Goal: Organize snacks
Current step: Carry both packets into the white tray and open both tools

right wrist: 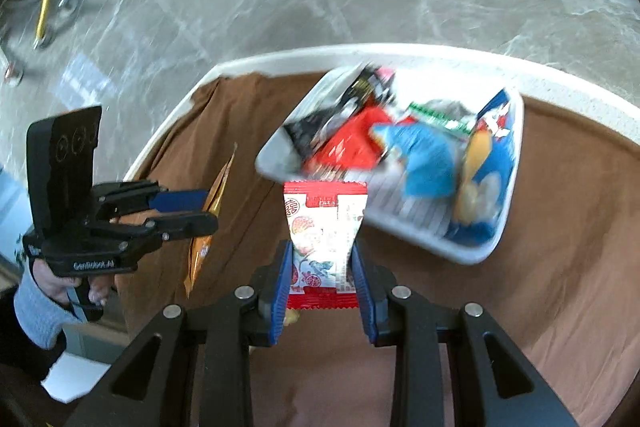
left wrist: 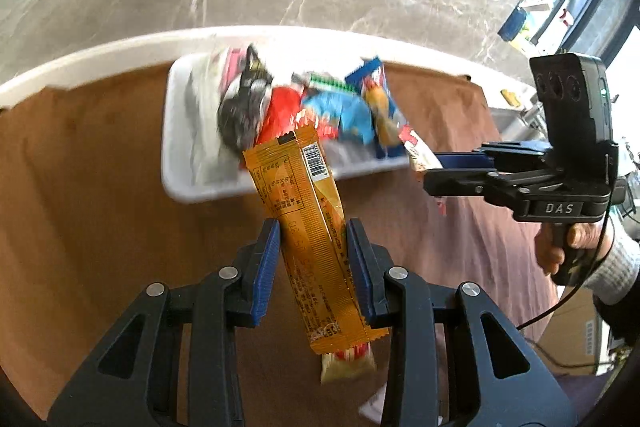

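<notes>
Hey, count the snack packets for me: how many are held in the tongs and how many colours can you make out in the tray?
Held in tongs: 2, the orange packet in the left tongs and the red-and-white packet in the right tongs.
In the white tray, blurred, at least 4: black, red, light blue, blue-and-yellow.
Total: at least 6.

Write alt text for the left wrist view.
The left gripper clamps a long orange snack packet above a brown tablecloth. Beyond it a white tray holds mixed snacks; the right gripper carries a red-and-white packet.
</notes>
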Demonstrator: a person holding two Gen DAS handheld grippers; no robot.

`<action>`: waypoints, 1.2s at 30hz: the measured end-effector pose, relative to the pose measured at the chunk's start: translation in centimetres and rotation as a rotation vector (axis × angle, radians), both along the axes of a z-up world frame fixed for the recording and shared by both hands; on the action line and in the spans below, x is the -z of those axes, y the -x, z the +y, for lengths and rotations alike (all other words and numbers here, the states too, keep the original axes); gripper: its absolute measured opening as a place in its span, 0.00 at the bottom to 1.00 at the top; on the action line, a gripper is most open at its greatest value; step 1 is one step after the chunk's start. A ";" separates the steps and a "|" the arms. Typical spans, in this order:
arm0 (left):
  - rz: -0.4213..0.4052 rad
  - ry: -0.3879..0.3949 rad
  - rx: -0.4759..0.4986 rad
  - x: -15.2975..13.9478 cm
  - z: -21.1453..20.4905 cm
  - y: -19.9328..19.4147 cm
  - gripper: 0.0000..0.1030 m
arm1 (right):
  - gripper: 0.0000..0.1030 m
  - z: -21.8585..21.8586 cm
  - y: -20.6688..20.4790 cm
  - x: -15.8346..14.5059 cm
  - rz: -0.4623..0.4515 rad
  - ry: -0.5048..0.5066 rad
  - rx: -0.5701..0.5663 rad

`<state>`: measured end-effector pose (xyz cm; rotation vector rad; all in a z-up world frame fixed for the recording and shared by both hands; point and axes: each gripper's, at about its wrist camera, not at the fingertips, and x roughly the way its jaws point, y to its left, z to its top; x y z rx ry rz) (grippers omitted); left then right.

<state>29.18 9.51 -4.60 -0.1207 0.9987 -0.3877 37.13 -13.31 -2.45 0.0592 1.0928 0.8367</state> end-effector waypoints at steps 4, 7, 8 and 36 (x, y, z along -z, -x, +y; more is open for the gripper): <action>-0.007 0.008 0.016 -0.4 -0.6 -4.3 0.31 | 0.32 -0.1 -3.2 -0.1 -0.006 -0.008 0.054; -0.009 -0.003 0.029 -0.3 -1.3 -7.3 0.31 | 0.32 -0.3 -5.3 0.2 -0.003 -0.019 0.096; -0.007 -0.006 0.037 -0.2 -1.6 -8.6 0.31 | 0.32 -0.5 -6.2 0.3 0.005 -0.034 0.115; -0.071 -0.100 -0.009 2.1 -4.8 -17.7 0.50 | 0.59 3.8 -10.0 -0.1 -0.206 0.132 0.176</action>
